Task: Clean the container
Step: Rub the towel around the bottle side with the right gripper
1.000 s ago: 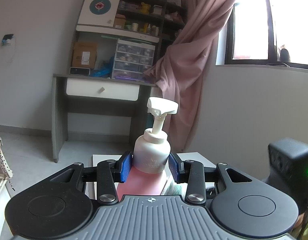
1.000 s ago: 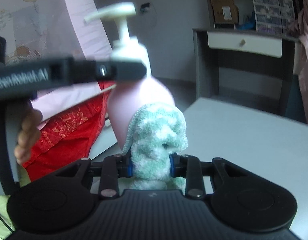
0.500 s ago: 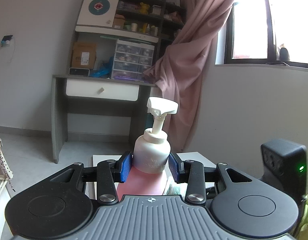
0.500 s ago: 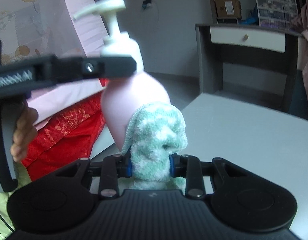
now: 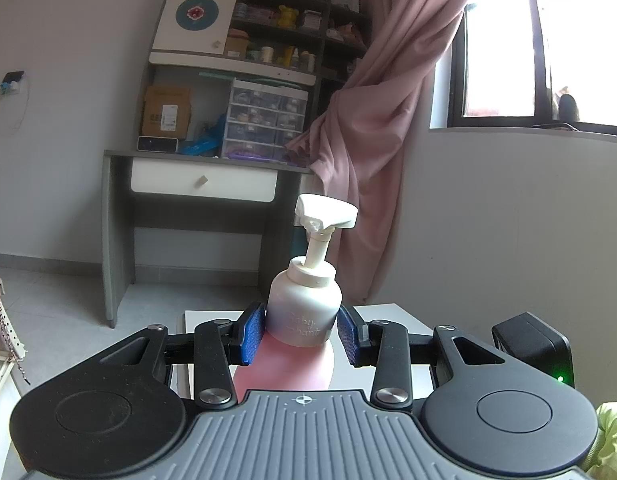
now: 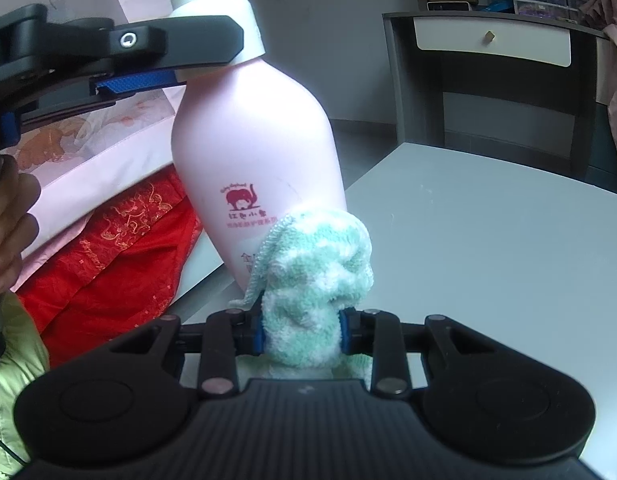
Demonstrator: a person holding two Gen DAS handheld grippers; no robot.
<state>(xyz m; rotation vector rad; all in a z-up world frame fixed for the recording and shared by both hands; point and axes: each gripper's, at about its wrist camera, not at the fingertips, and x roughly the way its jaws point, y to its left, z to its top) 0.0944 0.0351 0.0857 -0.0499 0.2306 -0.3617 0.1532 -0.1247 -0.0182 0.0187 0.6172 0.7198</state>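
Pink pump bottle [image 6: 252, 152] clamped at neck by left gripper [image 5: 301, 334], right gripper [image 6: 302, 334] pinching green-white cloth [image 6: 316, 280] against it

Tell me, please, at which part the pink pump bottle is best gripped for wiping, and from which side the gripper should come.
Probably at the white shoulder cap under the pump, where the left gripper holds the pink pump bottle now. It comes level, one pad on each side. The cap is narrower than the body, and this grip leaves the pink wall free for the towel in the right gripper.

"Baby" in faint script on the pump bottle's [image 5: 304, 312] white collar
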